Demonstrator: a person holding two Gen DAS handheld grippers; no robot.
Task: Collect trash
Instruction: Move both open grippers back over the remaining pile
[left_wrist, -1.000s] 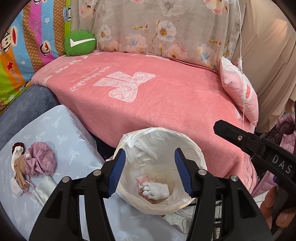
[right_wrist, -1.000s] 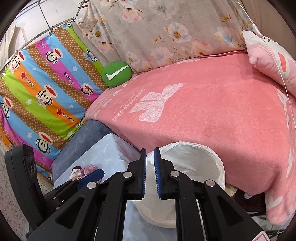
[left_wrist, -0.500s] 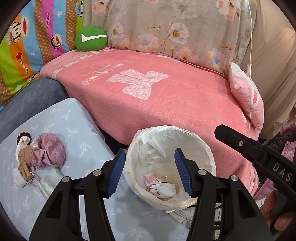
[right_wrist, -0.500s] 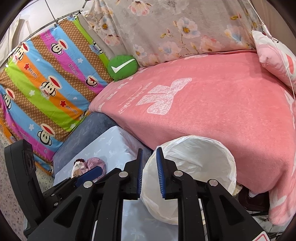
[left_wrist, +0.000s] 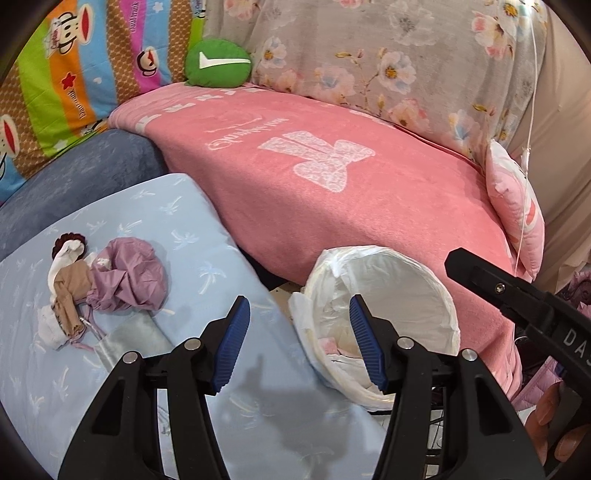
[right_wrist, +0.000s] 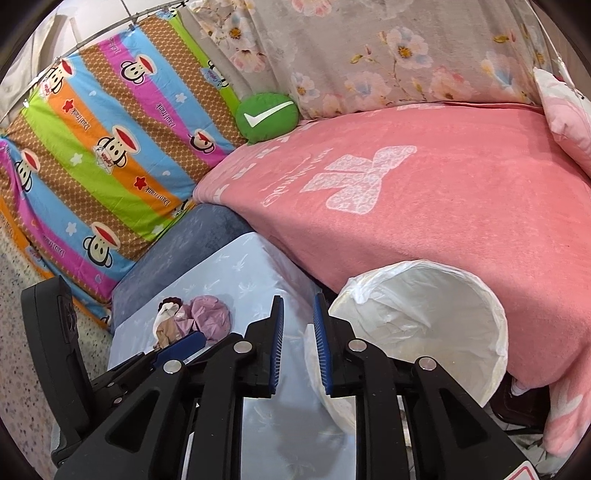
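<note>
Two sets of tongs hang over the pale blue tabletop (left_wrist: 221, 266); the left tongs (left_wrist: 299, 345) stand wide apart with nothing between them; the right tongs (right_wrist: 298, 345) are parted by a narrow gap, also empty; a crumpled bundle of trash (left_wrist: 107, 286), purple, tan and white, lies on the tabletop to the left; the white-lined bin (left_wrist: 439, 295) stands beside the tabletop's edge against the pink bed (left_wrist: 332, 206), with scraps inside.

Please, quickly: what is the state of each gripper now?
Left gripper: open, holding nothing.
Right gripper: open with a narrow gap, holding nothing.
</note>
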